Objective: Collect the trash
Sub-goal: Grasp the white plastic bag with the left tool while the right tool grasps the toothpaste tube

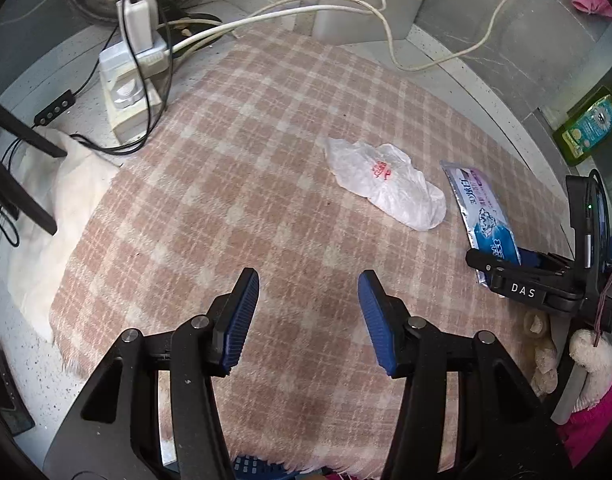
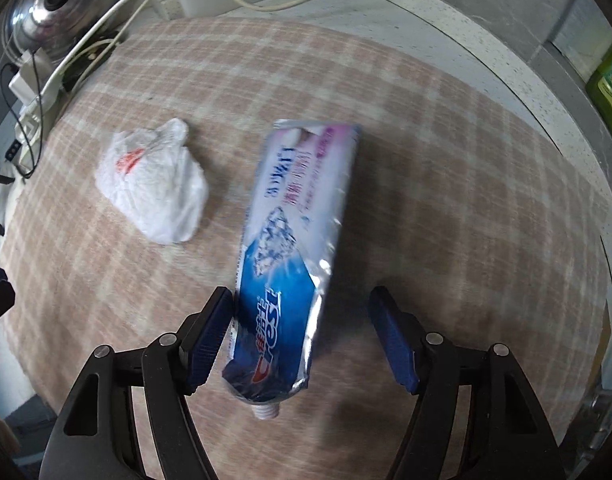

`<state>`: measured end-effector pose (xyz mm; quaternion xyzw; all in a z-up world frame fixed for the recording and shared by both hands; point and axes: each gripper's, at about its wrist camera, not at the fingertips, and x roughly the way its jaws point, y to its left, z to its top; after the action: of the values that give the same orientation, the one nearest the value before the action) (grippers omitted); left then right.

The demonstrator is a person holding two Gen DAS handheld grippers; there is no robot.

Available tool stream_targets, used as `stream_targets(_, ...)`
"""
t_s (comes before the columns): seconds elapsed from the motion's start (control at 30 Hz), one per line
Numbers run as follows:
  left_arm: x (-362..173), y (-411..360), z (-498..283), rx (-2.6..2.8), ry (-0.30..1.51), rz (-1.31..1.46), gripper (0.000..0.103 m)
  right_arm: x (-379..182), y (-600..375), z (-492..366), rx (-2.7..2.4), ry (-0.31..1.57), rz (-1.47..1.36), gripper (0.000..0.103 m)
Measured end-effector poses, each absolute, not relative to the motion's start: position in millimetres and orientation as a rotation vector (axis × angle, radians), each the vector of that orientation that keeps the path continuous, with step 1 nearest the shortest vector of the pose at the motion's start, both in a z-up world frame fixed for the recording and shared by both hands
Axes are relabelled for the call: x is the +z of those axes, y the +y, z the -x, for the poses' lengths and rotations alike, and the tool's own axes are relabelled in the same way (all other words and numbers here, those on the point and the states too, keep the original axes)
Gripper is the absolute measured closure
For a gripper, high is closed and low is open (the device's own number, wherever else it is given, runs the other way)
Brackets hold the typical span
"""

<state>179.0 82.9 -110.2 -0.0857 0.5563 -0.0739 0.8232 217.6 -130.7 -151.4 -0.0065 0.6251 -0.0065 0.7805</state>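
With our right gripper (image 2: 300, 334) gaping around the toothpaste tube (image 2: 290, 248), left gripper (image 1: 308, 320) empty, we risk pinching the cloth (image 2: 446, 200).

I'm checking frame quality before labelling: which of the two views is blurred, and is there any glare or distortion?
Right wrist view: motion-smeared, the toothpaste tube print and plaid cloth streaked; glare on the tube's foil edge. Left wrist view: sharp, the plastic bag and plaid lines crisp. Both: fisheye bending at the edges, dark corners.
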Motion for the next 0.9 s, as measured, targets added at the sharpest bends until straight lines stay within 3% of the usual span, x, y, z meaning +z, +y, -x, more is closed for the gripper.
stream_targets(0.07, -110.1, 71.4, -186.4, -0.176, 1.180, 0.165, 0.038, -151.5, -149.3, -215.8, 0.001, 1.349, -0.032, 0.033)
stream_targets(0.1, -109.9, 65.8, -190.3, -0.184, 1.178, 0.157, 0.037, -150.7, -154.0, -215.7, 0.023, 1.349, -0.052, 0.033)
stream_targets(0.4, -116.1, 15.4, -233.5, -0.252, 1.202, 0.043, 0.036, -138.4, -190.7, -210.5, 0.153, 1.314, -0.232, 0.033)
stream_targets(0.53, -125.3, -1.0, -252.3, -0.267, 1.228, 0.005, 0.027, -125.7, -191.6, -202.4, 0.160, 1.271, -0.272, 0.033)
stream_targets(0.9, -159.4, -19.1, -280.9, -0.253, 1.302, -0.012, 0.027, -134.2, -186.7, -214.4, 0.171, 1.300, -0.254, 0.033)
